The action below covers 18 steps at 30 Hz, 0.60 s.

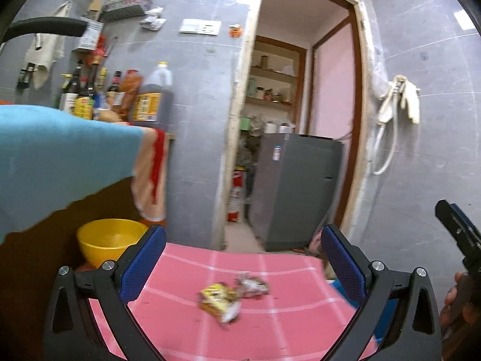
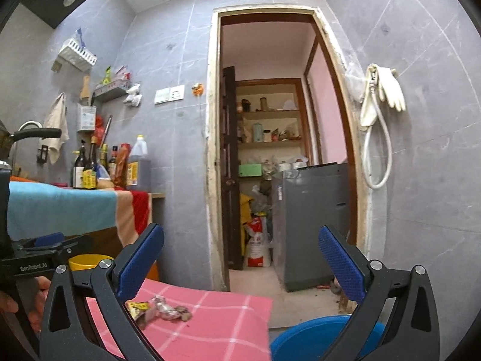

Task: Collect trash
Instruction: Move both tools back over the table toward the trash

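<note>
wrappers: yellow wrapper (image 1: 218,299) and silvery wrapper (image 1: 252,284) blurred, touching, mid pink checked cloth (image 1: 288,316), axis unclear | left gripper (image 1: 243,266) wide open, empty | right gripper (image 2: 240,266) wide open, empty | yellow bowl (image 1: 109,239) contents unseen | blue basin (image 2: 312,338) cut off

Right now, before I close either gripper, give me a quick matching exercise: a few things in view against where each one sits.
Things:
1. yellow snack wrapper
2. round yellow plastic bowl
3. pale rubber gloves
4. large brown oil jug

Places:
A. hanging on the wall right of the doorway
B. on the counter among the bottles
C. on the pink checked cloth
D. low down, below the counter's edge

Pairs: 1-C, 2-D, 3-A, 4-B
</note>
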Each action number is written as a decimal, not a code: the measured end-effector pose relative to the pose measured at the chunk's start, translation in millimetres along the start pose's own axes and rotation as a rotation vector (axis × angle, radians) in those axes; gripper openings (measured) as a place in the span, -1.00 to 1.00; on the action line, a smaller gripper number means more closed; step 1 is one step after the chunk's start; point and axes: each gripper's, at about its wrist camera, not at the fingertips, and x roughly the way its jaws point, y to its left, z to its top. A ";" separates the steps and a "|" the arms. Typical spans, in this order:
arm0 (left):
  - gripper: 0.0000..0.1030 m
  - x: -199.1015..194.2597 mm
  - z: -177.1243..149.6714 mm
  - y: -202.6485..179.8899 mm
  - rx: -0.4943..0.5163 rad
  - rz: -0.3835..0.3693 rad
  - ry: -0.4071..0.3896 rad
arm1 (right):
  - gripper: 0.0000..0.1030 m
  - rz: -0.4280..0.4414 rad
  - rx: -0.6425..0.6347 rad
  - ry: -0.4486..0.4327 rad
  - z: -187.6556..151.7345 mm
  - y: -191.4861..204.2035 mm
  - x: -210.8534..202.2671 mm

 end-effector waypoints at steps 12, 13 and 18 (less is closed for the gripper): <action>0.96 29.3 -32.4 52.1 -0.063 0.068 0.146 | 1.00 0.102 -0.039 0.148 -33.0 28.7 56.7; 0.96 33.2 -35.2 53.8 -0.066 0.065 0.162 | 1.00 0.114 -0.044 0.171 -37.0 29.2 63.0; 0.96 57.1 -48.5 56.2 -0.078 0.036 0.268 | 1.00 0.152 -0.043 0.281 -53.8 29.7 92.2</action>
